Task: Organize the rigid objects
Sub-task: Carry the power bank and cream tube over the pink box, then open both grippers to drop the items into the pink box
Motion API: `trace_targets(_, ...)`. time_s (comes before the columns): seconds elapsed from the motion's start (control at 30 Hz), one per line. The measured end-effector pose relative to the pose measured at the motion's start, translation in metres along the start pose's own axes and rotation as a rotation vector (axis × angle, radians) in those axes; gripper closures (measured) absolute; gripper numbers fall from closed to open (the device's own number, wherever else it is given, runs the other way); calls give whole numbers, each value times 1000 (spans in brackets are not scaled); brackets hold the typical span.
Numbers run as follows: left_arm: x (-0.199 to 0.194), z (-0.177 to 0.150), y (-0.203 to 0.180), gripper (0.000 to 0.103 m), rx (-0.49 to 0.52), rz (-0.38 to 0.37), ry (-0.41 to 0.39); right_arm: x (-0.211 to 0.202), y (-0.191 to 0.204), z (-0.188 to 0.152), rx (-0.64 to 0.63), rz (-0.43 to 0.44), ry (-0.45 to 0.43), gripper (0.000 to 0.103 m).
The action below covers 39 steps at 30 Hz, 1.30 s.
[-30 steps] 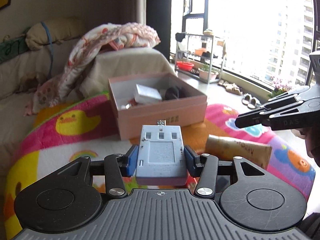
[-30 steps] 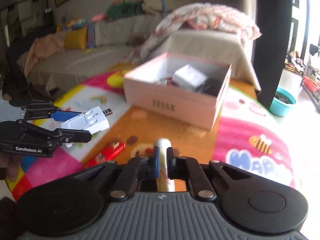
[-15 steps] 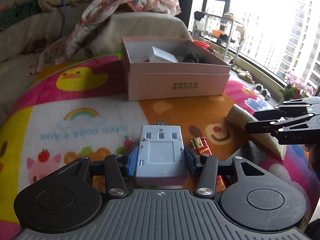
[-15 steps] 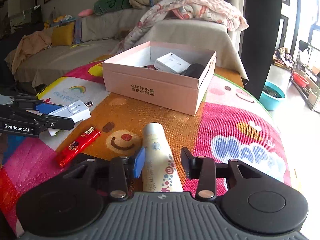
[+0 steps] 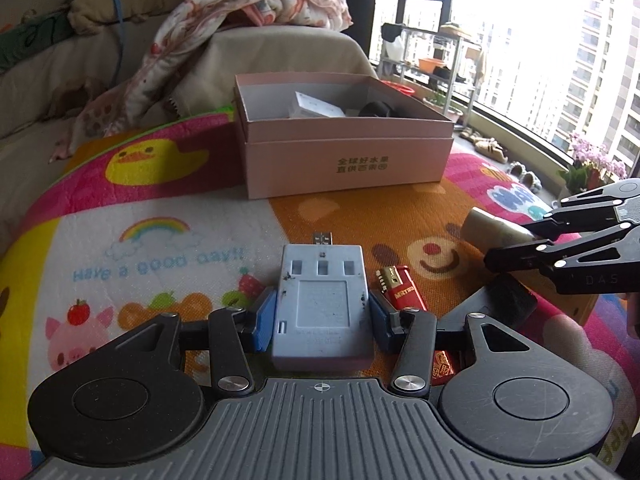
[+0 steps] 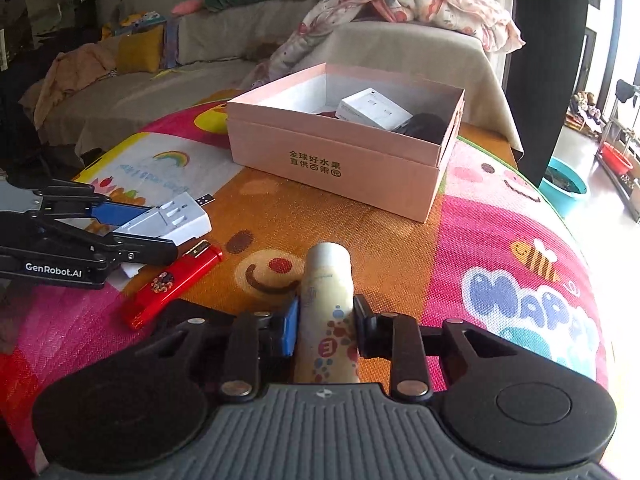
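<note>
Left wrist view has the left gripper [image 5: 322, 314] pinching a pale blue charger [image 5: 322, 304] between its blue pads, plug end pointing to 12 o'clock toward the pink box [image 5: 348, 160]. A second ago the charger hung high with the box filling the middle of the frame; now it sits low over the play mat [image 5: 168, 240], and a red lighter [image 5: 402, 290] shows just at its 3 o'clock side. The right wrist view shows the right gripper [image 6: 326, 330] pressed against both sides of a cream tube [image 6: 328, 316] lying on the mat, cap toward 12 o'clock. Half a second ago its jaws stood spread around the tube, apart from it. The box, at 12 o'clock, holds a white carton [image 6: 374, 110] and something black [image 6: 426, 126].
</note>
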State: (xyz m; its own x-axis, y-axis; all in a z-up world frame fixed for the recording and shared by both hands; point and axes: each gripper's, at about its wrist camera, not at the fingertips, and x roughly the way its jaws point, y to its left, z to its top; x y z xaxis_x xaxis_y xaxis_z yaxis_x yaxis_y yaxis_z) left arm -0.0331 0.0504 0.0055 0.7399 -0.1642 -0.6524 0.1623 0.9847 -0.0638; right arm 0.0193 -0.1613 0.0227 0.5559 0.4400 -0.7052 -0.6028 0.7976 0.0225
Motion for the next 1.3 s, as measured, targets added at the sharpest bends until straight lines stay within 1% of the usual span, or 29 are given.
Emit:
trace_targets(0.1,0,0,-2,50,9,4,1,-11,-1,-1,15,9,-16,76)
trace_targets(0.2,0,0,-2,50,9,5,0,-23,-6,4,44,26,-51,76)
trace_targets(0.27,-1,1,-1,50,-5,-10,-2,-29,-8,9,58,28,-73,76)
trace_targets(0.33,-6,4,2,50,-18,-48,-27,-35,-10,14,71,34,-92,76)
trace_targets(0.4,-12,15,2,50,1,-64,-74,-40,-12,20,79,43,-110,76)
trace_targets(0.47,-21,39,3,50,34,-71,-139,-47,-15,32,83,47,-144,76)
trace_targets(0.57,-25,88,5,50,72,-62,-235,-53,-22,59,96,39,-209,76)
trace_targets(0.63,-17,121,10,50,65,-77,-282,-49,-26,82,95,18,-255,76)
trace_targets(0.67,-10,137,15,50,41,-89,-300,-44,-28,93,97,10,-264,76)
trace_targets(0.73,10,164,27,50,-29,-116,-303,-27,-32,118,110,4,-270,76)
trace_targets(0.8,30,185,38,50,-84,-139,-285,-5,-35,140,125,-3,-267,76)
trace_targets(0.83,42,195,46,50,-113,-163,-271,6,-36,149,141,0,-269,76)
trace_targets(0.9,58,207,58,51,-166,-181,-266,31,-41,166,176,43,-280,75)
trace_targets(0.93,65,212,63,52,-185,-183,-262,42,-43,172,193,41,-274,72)
trace_targets(1.0,71,214,72,52,-196,-164,-264,62,-46,179,223,-4,-243,63)
trace_targets(1.07,66,205,76,52,-192,-143,-269,67,-47,173,221,-32,-236,63)
trace_targets(1.17,51,175,72,52,-161,-103,-274,56,-43,145,179,-71,-232,62)
trace_targets(1.23,35,147,66,52,-144,-94,-267,46,-39,121,141,-79,-217,52)
trace_targets(1.3,22,120,59,52,-144,-110,-250,34,-34,92,108,-87,-193,46)
